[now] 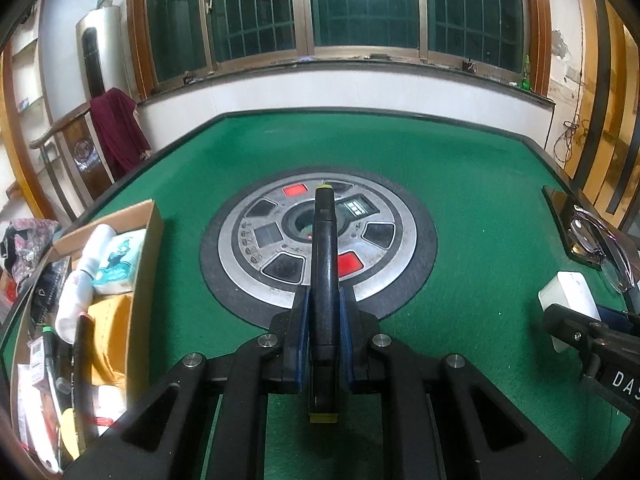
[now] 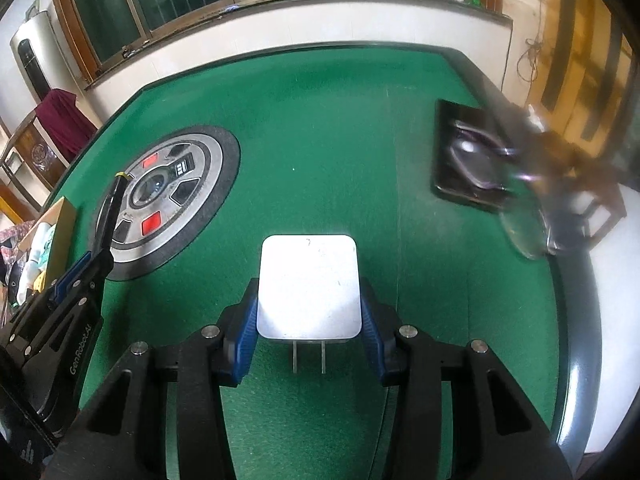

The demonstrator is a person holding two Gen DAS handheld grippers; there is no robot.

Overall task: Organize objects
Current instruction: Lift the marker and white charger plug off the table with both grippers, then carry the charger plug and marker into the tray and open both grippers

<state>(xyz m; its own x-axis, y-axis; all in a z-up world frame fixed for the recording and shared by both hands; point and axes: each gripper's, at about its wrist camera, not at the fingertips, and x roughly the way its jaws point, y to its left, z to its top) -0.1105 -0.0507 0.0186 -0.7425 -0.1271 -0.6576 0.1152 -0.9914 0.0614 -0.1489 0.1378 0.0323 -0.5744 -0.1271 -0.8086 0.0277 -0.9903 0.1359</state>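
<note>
Left hand-held gripper (image 1: 325,344) clamped tight — right hand-held gripper (image 2: 309,320) closed partway, both angled downward.

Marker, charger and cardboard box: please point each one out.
marker (image 1: 323,264): left wrist view, middle of its black barrel.
charger (image 2: 308,284): right wrist view, centre of its white face.
cardboard box (image 1: 150,240): left wrist view, its brown right wall.

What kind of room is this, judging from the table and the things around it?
Probably a room in a home with an automatic mahjong table: green felt top, round control panel in its centre, barred windows behind, and a cardboard box of household items.
</note>
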